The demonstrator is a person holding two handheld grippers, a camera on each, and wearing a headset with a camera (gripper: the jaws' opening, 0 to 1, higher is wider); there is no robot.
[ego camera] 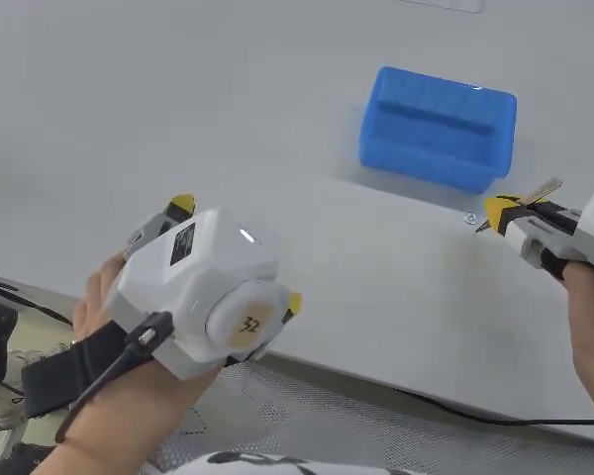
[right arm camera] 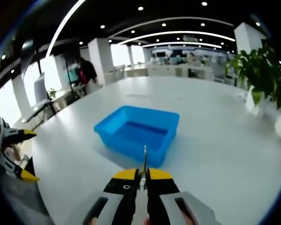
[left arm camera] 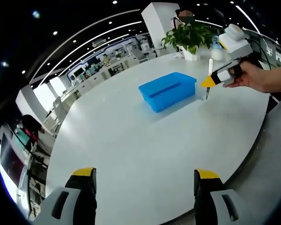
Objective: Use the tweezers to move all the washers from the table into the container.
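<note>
Beside blue container (ego camera: 439,127), right gripper (ego camera: 499,211) clamping tweezers (ego camera: 541,190) near washer (ego camera: 471,219), left gripper (left arm camera: 145,173) wide, empty.

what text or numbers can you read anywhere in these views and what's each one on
"32": on the pale round disc on the side of the left gripper, in the head view.
Black label on top of the same gripper: it has light print, but too small to read.
Blue container: no readable marking on it.
Background signs in the two gripper views: too blurred to read.
</note>
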